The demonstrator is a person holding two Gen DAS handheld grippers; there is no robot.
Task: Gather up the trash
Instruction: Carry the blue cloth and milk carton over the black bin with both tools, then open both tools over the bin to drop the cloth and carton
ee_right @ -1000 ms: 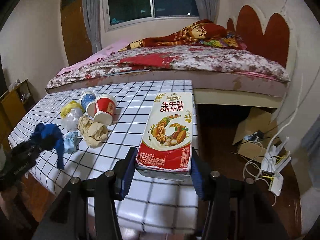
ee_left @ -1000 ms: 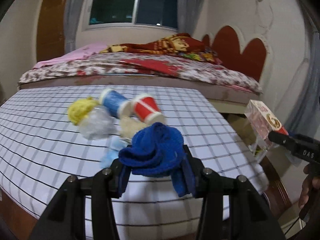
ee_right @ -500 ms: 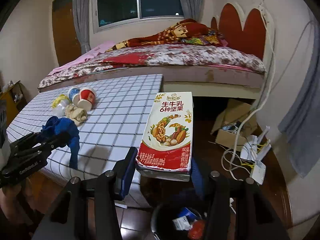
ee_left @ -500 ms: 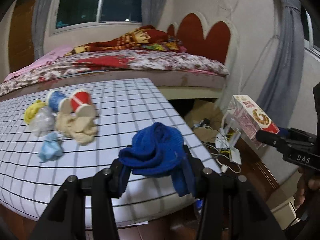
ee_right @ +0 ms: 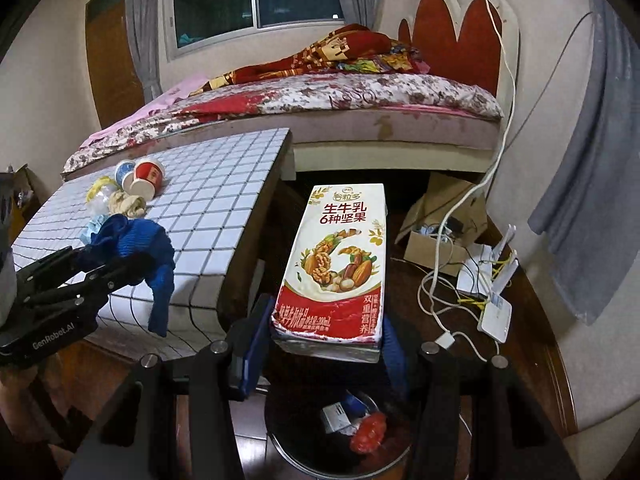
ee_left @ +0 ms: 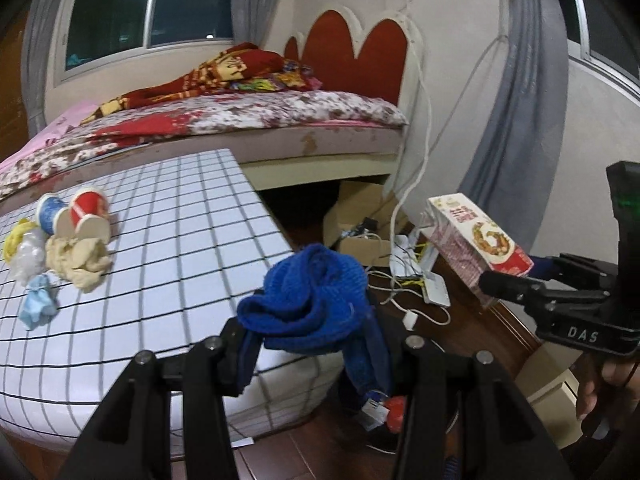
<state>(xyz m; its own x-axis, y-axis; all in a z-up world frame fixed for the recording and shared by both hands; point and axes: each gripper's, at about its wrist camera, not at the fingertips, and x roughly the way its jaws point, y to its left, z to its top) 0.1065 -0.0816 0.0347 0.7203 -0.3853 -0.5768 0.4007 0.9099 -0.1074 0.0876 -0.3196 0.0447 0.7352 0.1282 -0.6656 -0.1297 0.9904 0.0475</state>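
Blue knitted cloth (ee_left: 312,304) sat clamped in our left gripper (ee_left: 316,344) beside the bin (ee_right: 296,456); our right gripper (ee_right: 320,344) pinched the milk carton (ee_right: 336,268) directly above that bin, apparently poised for dropping both.

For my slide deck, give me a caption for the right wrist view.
Right gripper holds a milk carton above the trash bin.

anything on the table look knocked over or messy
Yes. The red cup and blue cup lie tipped on their sides on the checked table, beside a crumpled beige wad and clear plastic.
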